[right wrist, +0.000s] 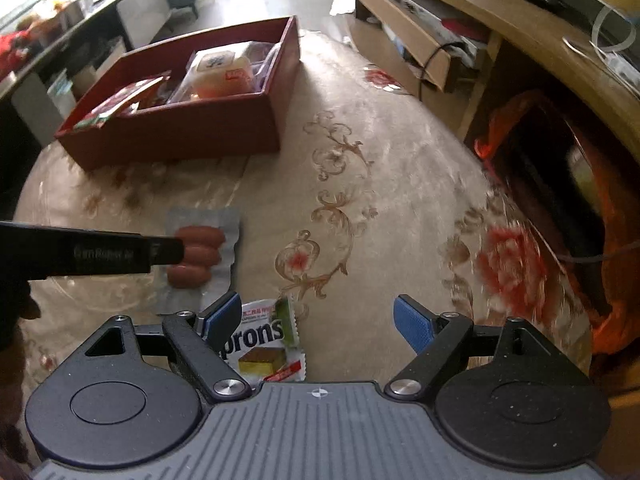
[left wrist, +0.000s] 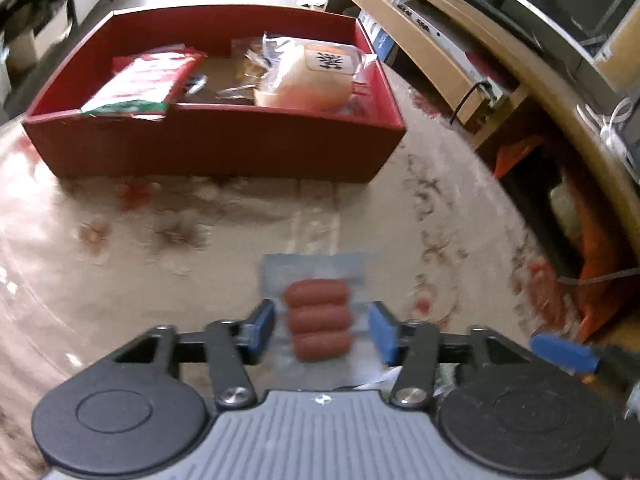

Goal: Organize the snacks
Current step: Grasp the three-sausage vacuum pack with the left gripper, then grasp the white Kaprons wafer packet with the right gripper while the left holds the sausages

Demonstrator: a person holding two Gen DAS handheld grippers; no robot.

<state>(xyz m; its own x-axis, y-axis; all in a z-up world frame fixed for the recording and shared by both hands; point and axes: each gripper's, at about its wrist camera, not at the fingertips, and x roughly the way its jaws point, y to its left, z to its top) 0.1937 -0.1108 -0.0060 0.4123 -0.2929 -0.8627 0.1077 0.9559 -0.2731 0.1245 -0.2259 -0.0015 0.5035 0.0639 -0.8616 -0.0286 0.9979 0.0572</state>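
A clear vacuum pack of three red sausages (left wrist: 318,320) lies on the floral tablecloth between the blue pads of my left gripper (left wrist: 322,330). The pads stand a little apart from the pack on both sides, so the gripper is open. In the right wrist view one black left finger (right wrist: 120,254) crosses over the same sausage pack (right wrist: 198,256). My right gripper (right wrist: 318,320) is open just above the cloth. A white snack packet (right wrist: 268,344) lies by its left pad, untouched. The red box (left wrist: 216,148) at the far side holds a red-green packet (left wrist: 140,84) and wrapped bread (left wrist: 308,76).
The round table's edge curves along the right, with a wooden bench (right wrist: 400,28) and an orange bag (right wrist: 508,120) on the floor beyond it. A cabinet (right wrist: 140,4) stands behind the box. Bare cloth (right wrist: 380,200) lies between the box and the grippers.
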